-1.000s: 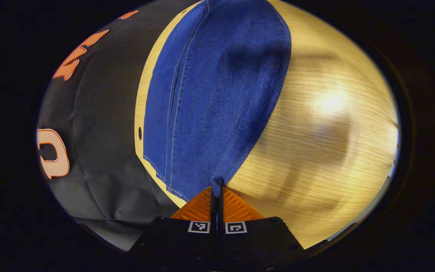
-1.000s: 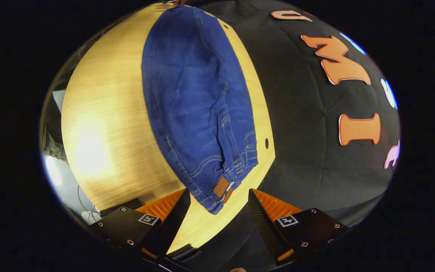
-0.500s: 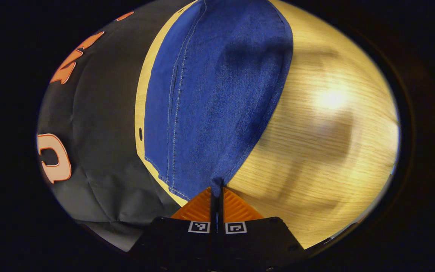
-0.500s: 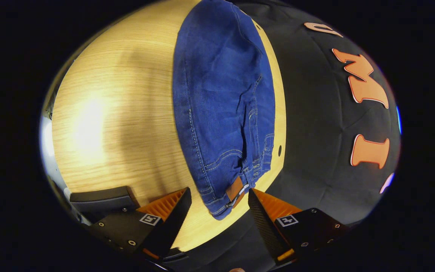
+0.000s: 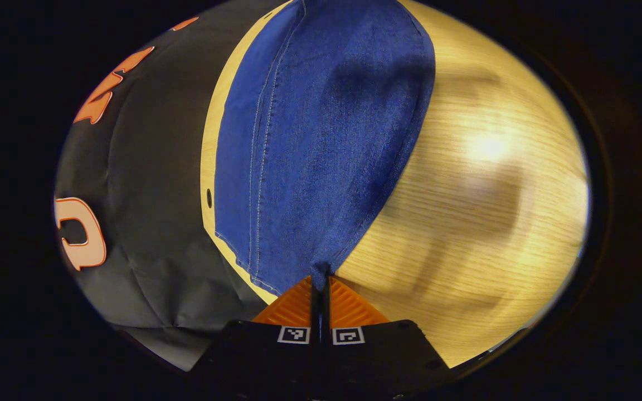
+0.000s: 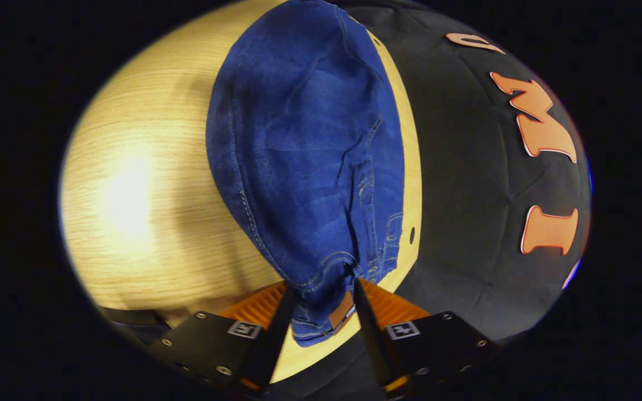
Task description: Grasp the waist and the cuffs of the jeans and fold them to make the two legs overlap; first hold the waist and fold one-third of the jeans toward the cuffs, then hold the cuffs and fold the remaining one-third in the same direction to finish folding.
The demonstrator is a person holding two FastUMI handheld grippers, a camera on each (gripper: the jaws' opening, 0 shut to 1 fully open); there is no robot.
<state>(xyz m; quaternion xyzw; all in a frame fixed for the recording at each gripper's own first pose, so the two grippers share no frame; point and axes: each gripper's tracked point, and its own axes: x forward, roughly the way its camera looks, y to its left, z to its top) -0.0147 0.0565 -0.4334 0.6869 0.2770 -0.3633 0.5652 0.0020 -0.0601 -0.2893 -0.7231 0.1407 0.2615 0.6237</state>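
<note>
Blue jeans lie lengthwise on the wooden table, folded so the legs overlap. In the left gripper view, my left gripper is shut on the near corner of the cuff end, and the cloth runs away from it. In the right gripper view, the waist with its brown patch sits between the fingers of my right gripper. Both fingers press against the bunched denim, which puckers just above the tips.
The jeans lie along the table's far edge, close to the black cloth wall. A small round hole marks the strip of table beside them. Bare wood spreads on the other side. A dark object lies near the right gripper.
The right gripper has moved forward over the waist and its fingers have closed in from wide open onto the denim. The left gripper has kept its hold on the cuff, barely moving.
</note>
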